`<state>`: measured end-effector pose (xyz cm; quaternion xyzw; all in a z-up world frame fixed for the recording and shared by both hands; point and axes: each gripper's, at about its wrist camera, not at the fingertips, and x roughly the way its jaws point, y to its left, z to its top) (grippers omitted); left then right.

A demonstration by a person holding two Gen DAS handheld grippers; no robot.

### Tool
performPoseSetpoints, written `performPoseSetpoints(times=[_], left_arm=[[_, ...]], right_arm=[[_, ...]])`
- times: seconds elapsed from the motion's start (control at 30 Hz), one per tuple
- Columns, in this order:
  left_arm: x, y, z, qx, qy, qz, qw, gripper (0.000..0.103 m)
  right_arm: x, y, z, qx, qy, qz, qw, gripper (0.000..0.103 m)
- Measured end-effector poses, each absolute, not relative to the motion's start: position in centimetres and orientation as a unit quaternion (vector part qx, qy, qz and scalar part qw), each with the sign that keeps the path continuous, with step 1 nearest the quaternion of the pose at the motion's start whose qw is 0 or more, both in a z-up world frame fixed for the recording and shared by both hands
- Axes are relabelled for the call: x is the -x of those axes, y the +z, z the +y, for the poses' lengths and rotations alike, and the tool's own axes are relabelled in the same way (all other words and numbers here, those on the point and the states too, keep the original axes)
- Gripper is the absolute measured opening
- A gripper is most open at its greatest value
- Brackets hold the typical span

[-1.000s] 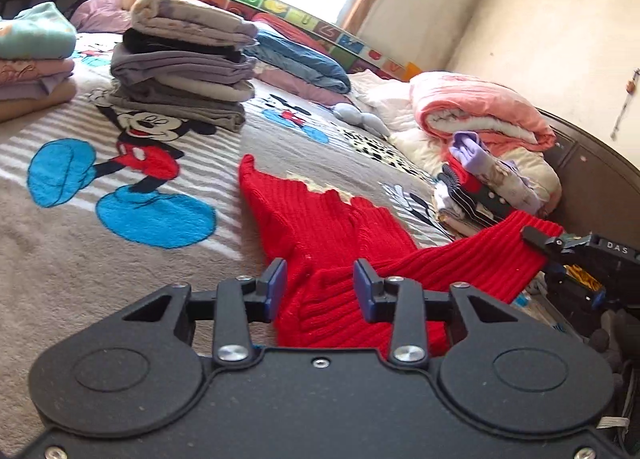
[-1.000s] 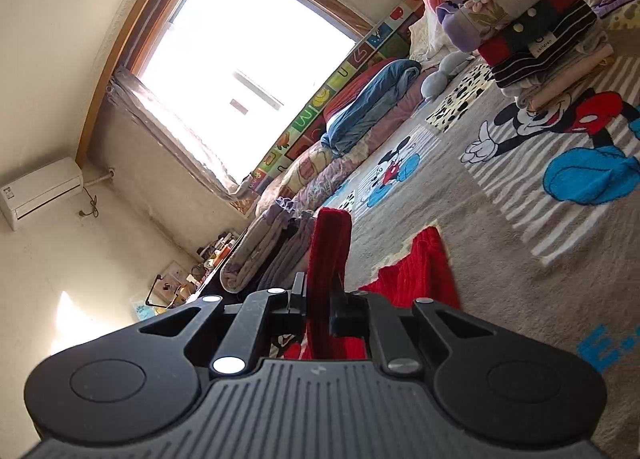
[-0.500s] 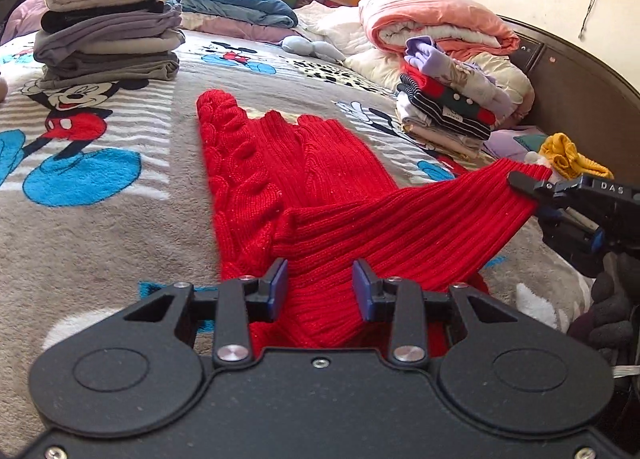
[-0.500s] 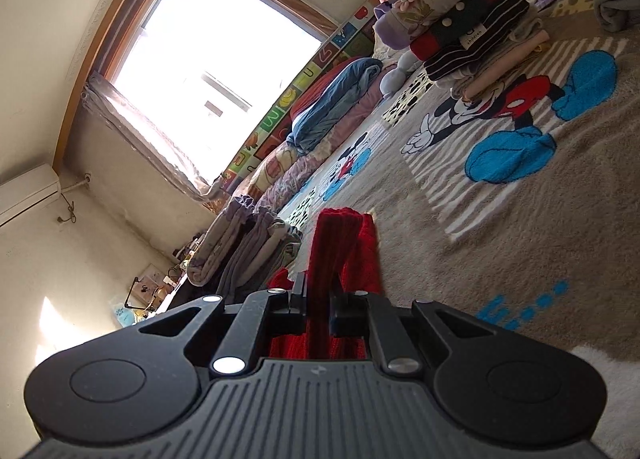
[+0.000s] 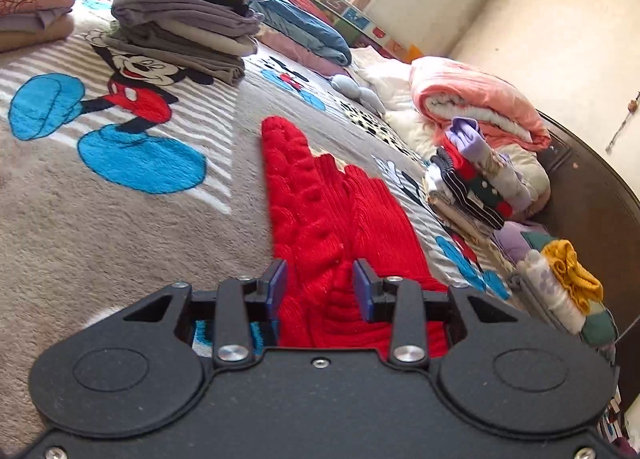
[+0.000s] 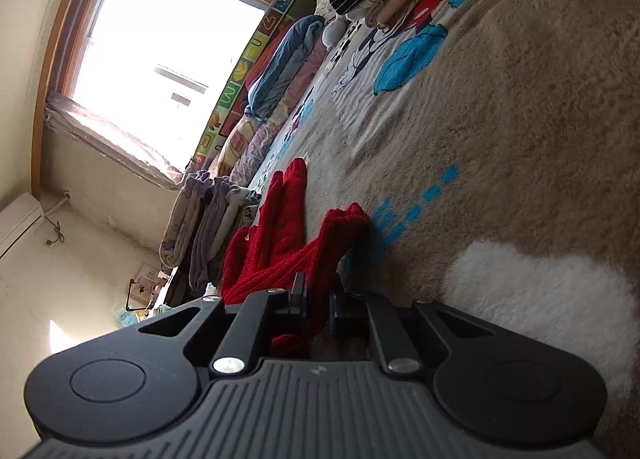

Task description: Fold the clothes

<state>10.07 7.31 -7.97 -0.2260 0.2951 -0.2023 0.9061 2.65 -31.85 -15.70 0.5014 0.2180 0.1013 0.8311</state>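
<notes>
A red knitted sweater (image 5: 336, 215) lies on the Mickey Mouse blanket (image 5: 120, 219), stretching away from me. My left gripper (image 5: 320, 287) is open, its blue pads either side of the sweater's near edge, just above it. In the right wrist view the sweater (image 6: 280, 243) lies bunched on the blanket. My right gripper (image 6: 318, 305) is low over the blanket, its jaws close together with a strip of the red knit between them.
Stacks of folded clothes stand at the back left (image 5: 188, 15) and on the right (image 5: 472, 183). A pink quilt (image 5: 476, 99) and pillows lie by the dark headboard (image 5: 592, 211). A window (image 6: 160, 51) and folded stack (image 6: 208, 227) show in the right wrist view.
The right gripper has brought the sleeve down across the sweater onto the bed. The sleeve no longer spans the left wrist view. The left gripper has stayed open over the sweater's near edge.
</notes>
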Motion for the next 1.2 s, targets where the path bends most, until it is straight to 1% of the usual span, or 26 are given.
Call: performPoseSetpoints(times=[0.1,0.2,0.3,0.43,0.57,0.73,0.83,0.93,1.03,1.07,1.13,1.2], left_arm=[[-9.9,-7.2,5.7,0.175,-0.207,0.289,0.918,0.034],[-9.6,-7.9,2.4,0.051,-0.208,0.31,0.926,0.034],[-9.2,-8.9,0.7,-0.017,-0.2,0.311,0.929,0.034],[-9.2,-8.5,2.0,0.013,-0.199,0.309,0.93,0.035],[-9.9,-7.3,3.1,0.04,-0.184,0.279,0.942,0.035],[-14.2,-5.4,2.1,0.032,-0.165,0.268,0.949,0.035],[-18.3,-5.0,1.0,0.01,-0.164,0.274,0.948,0.032],[-22.2,-5.2,0.2,0.01,-0.165,0.288,0.943,0.03],[-25.5,-7.1,-1.3,0.007,-0.197,0.343,0.919,0.03],[-25.7,-7.9,-1.9,-0.008,-0.21,0.358,0.91,0.03],[-25.3,-8.4,-2.9,-0.053,-0.22,0.353,0.908,0.03],[-25.0,-8.0,-2.5,-0.043,-0.225,0.35,0.908,0.03]], right_arm=[[-2.9,-15.9,-31.7,-0.51,0.11,0.212,0.826,0.014],[-3.1,-16.4,-31.8,-0.526,0.115,0.208,0.816,0.014],[-3.3,-16.3,-31.7,-0.532,0.123,0.203,0.813,0.015],[-3.6,-16.2,-31.6,-0.538,0.134,0.202,0.807,0.015],[-4.0,-16.5,-31.7,-0.541,0.138,0.205,0.804,0.015],[-4.2,-16.6,-31.6,-0.523,0.146,0.204,0.814,0.015],[-4.1,-16.8,-31.4,-0.509,0.151,0.201,0.823,0.012],[-3.8,-16.9,-31.2,-0.488,0.16,0.192,0.836,0.011],[-3.7,-17.1,-31.3,-0.485,0.168,0.182,0.839,0.011],[-3.7,-17.2,-31.3,-0.485,0.17,0.18,0.839,0.011],[-3.7,-17.2,-31.2,-0.481,0.173,0.177,0.841,0.011],[-3.7,-17.2,-31.2,-0.478,0.176,0.175,0.842,0.011]])
